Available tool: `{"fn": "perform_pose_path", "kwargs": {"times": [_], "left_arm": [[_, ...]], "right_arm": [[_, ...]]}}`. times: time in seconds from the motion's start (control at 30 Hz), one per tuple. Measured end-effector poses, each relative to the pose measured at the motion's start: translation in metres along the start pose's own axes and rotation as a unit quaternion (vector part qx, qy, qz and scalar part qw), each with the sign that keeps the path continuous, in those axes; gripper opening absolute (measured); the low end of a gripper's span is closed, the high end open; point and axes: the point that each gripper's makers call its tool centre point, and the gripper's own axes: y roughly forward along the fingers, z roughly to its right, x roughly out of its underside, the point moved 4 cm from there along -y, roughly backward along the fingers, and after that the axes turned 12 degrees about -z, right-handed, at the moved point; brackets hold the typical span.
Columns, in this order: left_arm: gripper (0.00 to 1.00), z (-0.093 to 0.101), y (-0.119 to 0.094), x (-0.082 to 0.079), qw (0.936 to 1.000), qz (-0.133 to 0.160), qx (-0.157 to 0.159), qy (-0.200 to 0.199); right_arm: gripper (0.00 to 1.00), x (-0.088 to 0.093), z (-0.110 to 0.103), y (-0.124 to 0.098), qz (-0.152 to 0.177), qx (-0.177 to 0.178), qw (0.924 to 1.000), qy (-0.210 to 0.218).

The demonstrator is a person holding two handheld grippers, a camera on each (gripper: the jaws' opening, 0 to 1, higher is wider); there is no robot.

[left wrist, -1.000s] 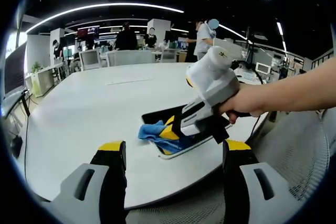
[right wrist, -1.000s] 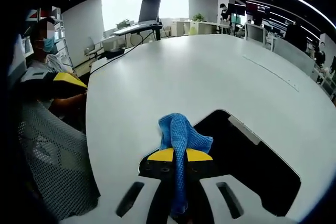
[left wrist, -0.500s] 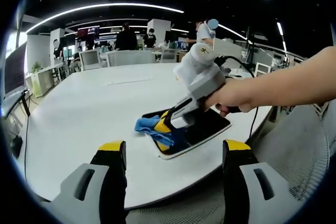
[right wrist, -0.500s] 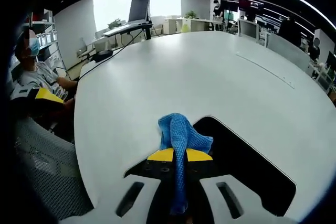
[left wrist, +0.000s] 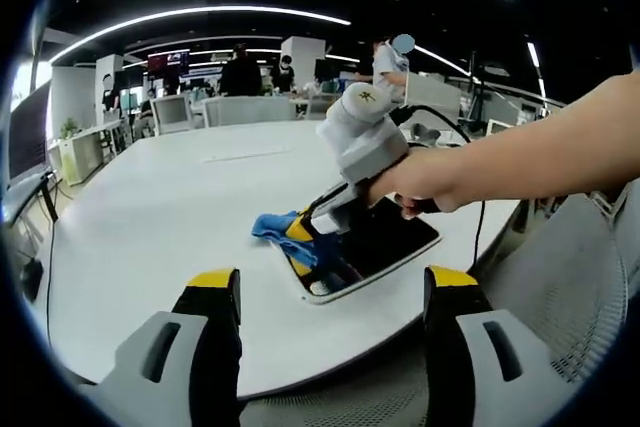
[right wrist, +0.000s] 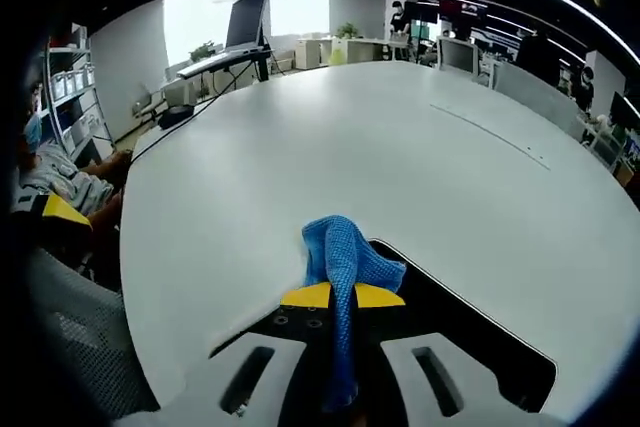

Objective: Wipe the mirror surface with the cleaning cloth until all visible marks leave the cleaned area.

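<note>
A dark rectangular mirror [left wrist: 385, 245] with a pale frame lies flat on the white table [left wrist: 180, 197] near its front edge. My right gripper [left wrist: 300, 235], held by a hand [left wrist: 420, 182], is shut on a blue cleaning cloth [left wrist: 272, 226] and presses it on the mirror's left end. In the right gripper view the blue cleaning cloth [right wrist: 345, 259] bulges out ahead of the closed yellow-tipped jaws over the mirror [right wrist: 470, 332]. My left gripper [left wrist: 327, 292] hangs open at the table's near edge, apart from the mirror, with nothing in it.
A mesh chair [left wrist: 570, 297] sits at the right. A cable [left wrist: 480, 232] drops off the table's right side. Office chairs [left wrist: 250, 107] and standing people [left wrist: 240, 72] are beyond the far edge. A seated person [right wrist: 60, 182] is at the left of the right gripper view.
My right gripper has slid the cloth leftward along the mirror, from its middle to its left end. The left gripper has stayed put.
</note>
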Motion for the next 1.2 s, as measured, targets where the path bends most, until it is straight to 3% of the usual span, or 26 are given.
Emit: {"fn": "perform_pose_path", "kwargs": {"times": [0.57, 1.2], "left_arm": [[0.73, 0.000, 0.000, 0.001, 1.0000, -0.003, 0.000, -0.001], [0.73, -0.001, 0.001, 0.000, 1.0000, -0.002, 0.000, -0.001]], "right_arm": [[0.01, -0.013, 0.012, 0.009, -0.003, 0.017, 0.9991, 0.038], [0.01, -0.017, 0.015, 0.010, -0.005, 0.035, 0.9990, 0.025]]}}
